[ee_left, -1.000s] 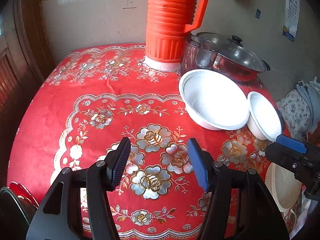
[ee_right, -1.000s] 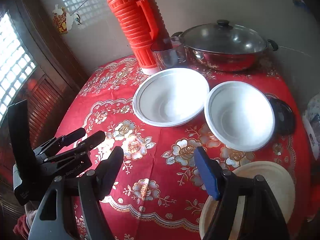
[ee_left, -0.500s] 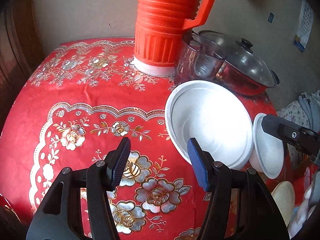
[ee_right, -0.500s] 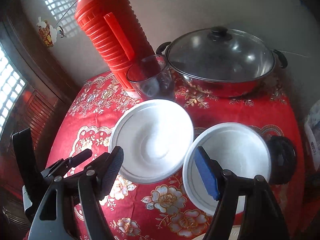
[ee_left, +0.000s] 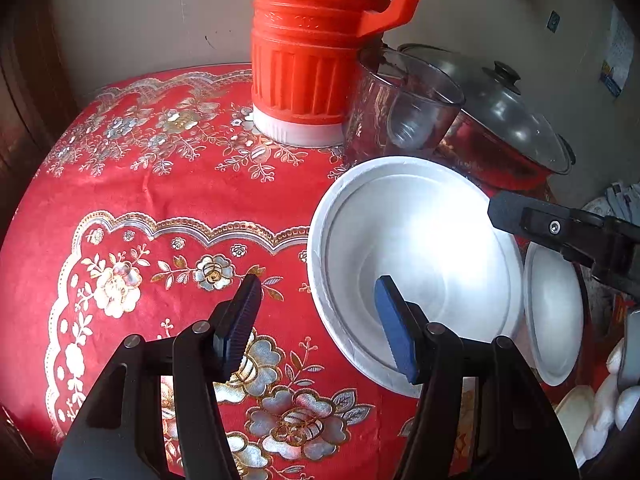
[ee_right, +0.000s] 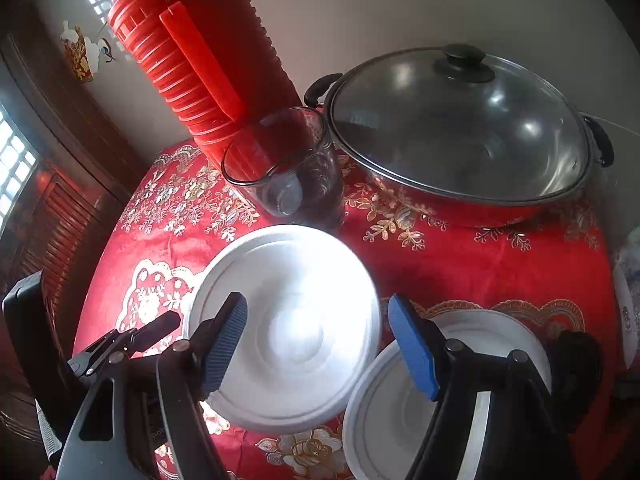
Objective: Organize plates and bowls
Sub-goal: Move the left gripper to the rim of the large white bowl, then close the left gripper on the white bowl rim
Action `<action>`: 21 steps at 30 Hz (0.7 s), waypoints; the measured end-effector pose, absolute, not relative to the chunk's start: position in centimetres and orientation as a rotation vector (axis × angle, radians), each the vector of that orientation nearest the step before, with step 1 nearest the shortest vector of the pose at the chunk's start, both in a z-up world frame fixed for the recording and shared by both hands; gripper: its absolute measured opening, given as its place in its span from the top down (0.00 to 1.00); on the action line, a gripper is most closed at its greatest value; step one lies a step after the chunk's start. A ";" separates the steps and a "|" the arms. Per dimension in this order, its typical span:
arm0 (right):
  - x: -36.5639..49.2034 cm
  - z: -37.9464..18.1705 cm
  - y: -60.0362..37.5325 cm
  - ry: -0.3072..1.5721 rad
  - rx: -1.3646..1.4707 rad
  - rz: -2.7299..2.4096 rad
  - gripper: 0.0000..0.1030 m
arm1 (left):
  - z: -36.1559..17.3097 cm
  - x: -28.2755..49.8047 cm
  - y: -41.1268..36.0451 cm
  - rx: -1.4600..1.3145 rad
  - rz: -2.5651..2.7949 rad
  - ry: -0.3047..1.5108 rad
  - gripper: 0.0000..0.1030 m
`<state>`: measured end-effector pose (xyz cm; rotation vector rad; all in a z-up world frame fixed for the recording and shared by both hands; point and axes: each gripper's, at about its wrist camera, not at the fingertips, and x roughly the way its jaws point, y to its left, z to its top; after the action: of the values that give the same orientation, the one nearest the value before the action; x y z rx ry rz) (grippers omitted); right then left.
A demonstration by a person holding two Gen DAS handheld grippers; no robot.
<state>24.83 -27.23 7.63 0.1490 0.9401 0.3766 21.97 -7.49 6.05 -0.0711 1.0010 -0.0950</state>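
Observation:
Two white bowls sit side by side on the red flowered tablecloth. The larger bowl [ee_left: 432, 240] [ee_right: 296, 312] lies left of the smaller bowl [ee_left: 554, 316] [ee_right: 492, 340]. My left gripper [ee_left: 318, 320] is open and empty; its right finger hangs over the larger bowl's near left rim, its left finger over the cloth. My right gripper [ee_right: 318, 340] is open and empty, low over the larger bowl's right side, with its blue-padded right finger at the gap between the two bowls. A cream plate [ee_left: 572, 412] shows at the table's near right edge.
A tall orange thermos jug [ee_left: 316, 44] [ee_right: 200, 60], a clear glass [ee_left: 404, 116] [ee_right: 288, 172] and a lidded steel pot [ee_left: 508, 120] [ee_right: 460, 136] stand just behind the bowls, against the wall. A black round lid [ee_right: 576, 364] lies right of the smaller bowl.
Both grippers have moved forward and down toward the bowls. The left one now reaches the larger bowl's rim; the right one has shifted left, from over the smaller bowl to over the larger one.

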 end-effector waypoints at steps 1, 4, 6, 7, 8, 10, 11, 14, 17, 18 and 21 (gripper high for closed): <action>25.2 7.5 -27.2 0.946 0.145 0.377 0.29 | 5.9 22.1 -7.6 -0.072 -0.095 1.003 0.42; 26.3 7.0 -27.1 0.971 0.122 0.384 0.29 | 5.5 22.5 -8.0 -0.066 -0.090 1.013 0.42; 26.9 6.6 -27.1 0.985 0.107 0.378 0.29 | 5.1 22.8 -8.0 -0.069 -0.090 1.022 0.42; 27.2 6.4 -27.1 0.991 0.105 0.379 0.29 | 5.0 22.9 -8.1 -0.069 -0.090 1.027 0.42; 27.3 6.3 -27.1 0.994 0.104 0.381 0.29 | 4.8 23.0 -8.1 -0.068 -0.091 1.031 0.42; 27.6 6.1 -26.9 0.998 0.100 0.392 0.29 | 4.5 23.1 -8.2 -0.064 -0.090 1.036 0.42; 27.8 5.9 -26.9 1.001 0.095 0.393 0.29 | 4.4 23.1 -8.3 -0.061 -0.089 1.040 0.42; 28.0 5.5 -26.6 1.005 0.074 0.378 0.29 | 4.1 23.3 -8.4 -0.056 -0.089 1.052 0.42; 28.0 5.1 -26.5 1.009 0.068 0.388 0.29 | 3.8 23.4 -8.5 -0.048 -0.087 1.060 0.42; 28.0 5.0 -26.4 1.010 0.062 0.391 0.31 | 3.7 23.4 -8.5 -0.051 -0.089 1.066 0.42; 27.9 4.9 -26.1 1.003 0.031 0.388 0.54 | 3.3 23.6 -8.4 -0.055 -0.095 1.080 0.42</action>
<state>27.94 -26.09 4.91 0.0313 1.0034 0.3879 23.61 -8.38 3.30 -0.0546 1.0798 -0.0954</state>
